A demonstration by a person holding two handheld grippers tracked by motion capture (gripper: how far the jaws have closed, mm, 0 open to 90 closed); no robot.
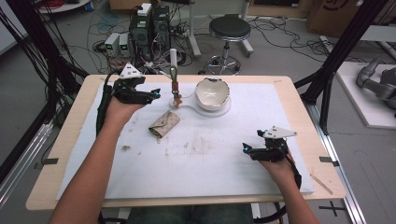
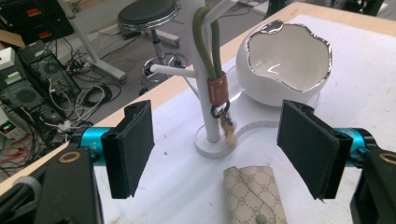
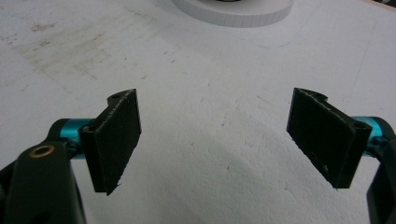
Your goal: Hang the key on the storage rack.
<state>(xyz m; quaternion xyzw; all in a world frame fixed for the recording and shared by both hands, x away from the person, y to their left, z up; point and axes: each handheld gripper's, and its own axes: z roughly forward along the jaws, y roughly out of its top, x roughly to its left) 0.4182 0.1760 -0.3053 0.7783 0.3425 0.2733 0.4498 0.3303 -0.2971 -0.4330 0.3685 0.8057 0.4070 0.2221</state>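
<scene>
Nearest the person's edge of the white mat (image 1: 210, 163), toward its right corner, the right gripper (image 1: 246, 149) is held low over bare mat, its jaws spread wide with nothing between them; in the right gripper view the two black pads (image 3: 116, 140) frame only the stained white surface.

Mid-mat, left of centre, lies a small beige patterned pouch (image 1: 164, 124) with its flap closed by a snap — flat on the mat and apart from both grippers. In the left gripper view the pouch (image 2: 254, 196) sits just below and between the jaws, untouched.

Toward the far left corner the left gripper (image 1: 156, 95) is held level, pointing at the white stand (image 1: 173, 60). Its jaws stand wide and grip nothing; the pads (image 2: 133, 147) flank the stand's post without touching it.

On the stand hangs an olive cord loop with a brown leather band (image 2: 217, 88) and a small ring with a charm below it — the keychain (image 1: 176, 91) dangles beside the post, just above the round base.

At the far edge, right of the stand on the same white base plate, rests a white egg-shaped bowl (image 1: 212, 93) with a jagged silver rim (image 2: 289, 46).

Beyond the table: a stool (image 1: 229, 29) and computers with cables on the floor.
</scene>
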